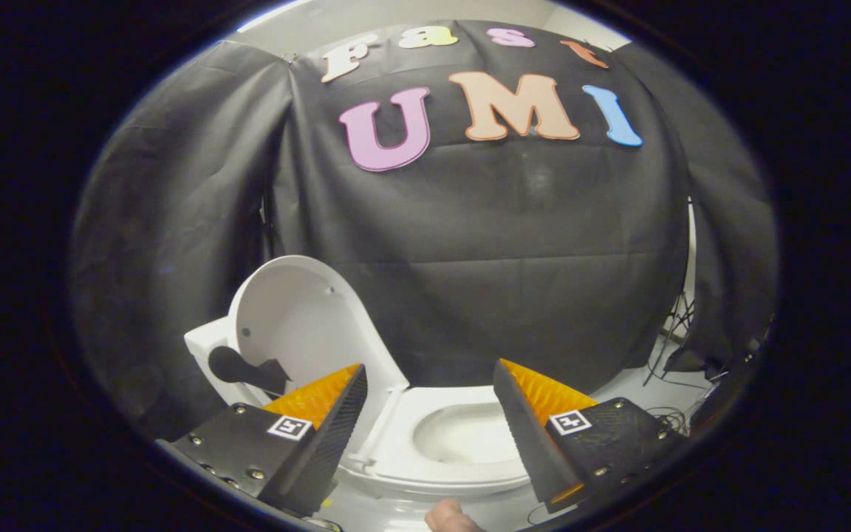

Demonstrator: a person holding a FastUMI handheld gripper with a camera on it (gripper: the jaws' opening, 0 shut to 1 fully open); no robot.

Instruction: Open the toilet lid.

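A white toilet stands just ahead of my fingers. Its lid [300, 325] is raised upright and leans back against the tank [207, 343], which carries a black patch. The seat [403, 443] lies flat, and the open bowl [462, 436] shows between my fingers. My gripper [429, 377] is open, fingers wide apart, hovering above the seat with nothing between them. The left finger [337, 421] overlaps the lower edge of the lid in the view; whether it touches it I cannot tell.
Black cloth walls hang behind and beside the toilet. Cables and a thin stand [673, 347] lie on the pale floor beyond the right finger. A fingertip of a person's hand [451, 517] shows below the seat's front rim.
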